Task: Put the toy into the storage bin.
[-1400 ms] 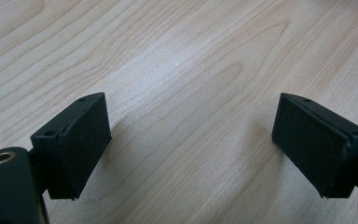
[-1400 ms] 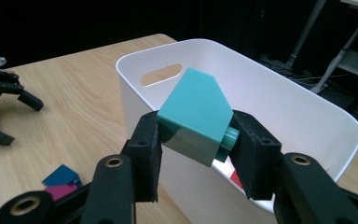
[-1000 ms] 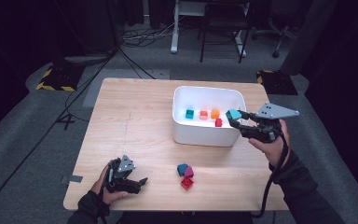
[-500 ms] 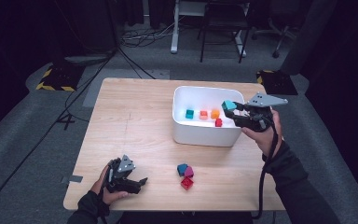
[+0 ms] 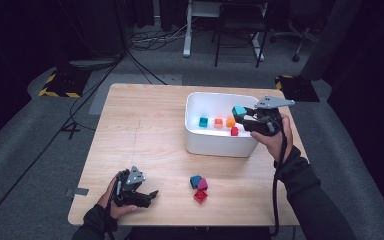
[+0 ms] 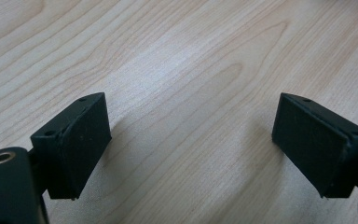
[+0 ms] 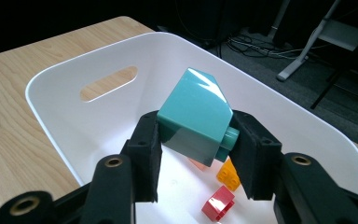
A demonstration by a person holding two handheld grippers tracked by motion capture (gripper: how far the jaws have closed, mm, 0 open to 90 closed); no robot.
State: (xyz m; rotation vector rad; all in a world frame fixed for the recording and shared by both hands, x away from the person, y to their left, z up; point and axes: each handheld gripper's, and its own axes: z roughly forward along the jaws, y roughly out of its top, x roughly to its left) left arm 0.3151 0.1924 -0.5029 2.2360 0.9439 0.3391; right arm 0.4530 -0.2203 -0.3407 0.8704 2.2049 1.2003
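My right gripper [image 5: 243, 116] [image 7: 196, 140] is shut on a teal block [image 5: 238, 110] [image 7: 196, 115] and holds it over the right part of the white bin [image 5: 195, 140] [image 7: 284, 107]. Inside the bin lie a teal block [image 5: 203, 121], a salmon block [image 5: 218, 122], an orange block [image 5: 230, 122] [image 7: 229, 173] and a red block [image 5: 234, 131] [image 7: 218, 202]. My left gripper [image 5: 150, 196] [image 6: 191, 144] rests open on the wooden table [image 5: 145, 125] near its front left corner, with bare wood between its jaws.
A blue block [image 5: 195, 180], a magenta block [image 5: 203, 184] and a red block [image 5: 199, 195] sit clustered on the table in front of the bin. Beyond the table's far edge are cables and chair legs on a grey floor.
My right gripper has carried the teal block leftward, from beside the bin's right rim to above its inside. The left gripper has not moved.
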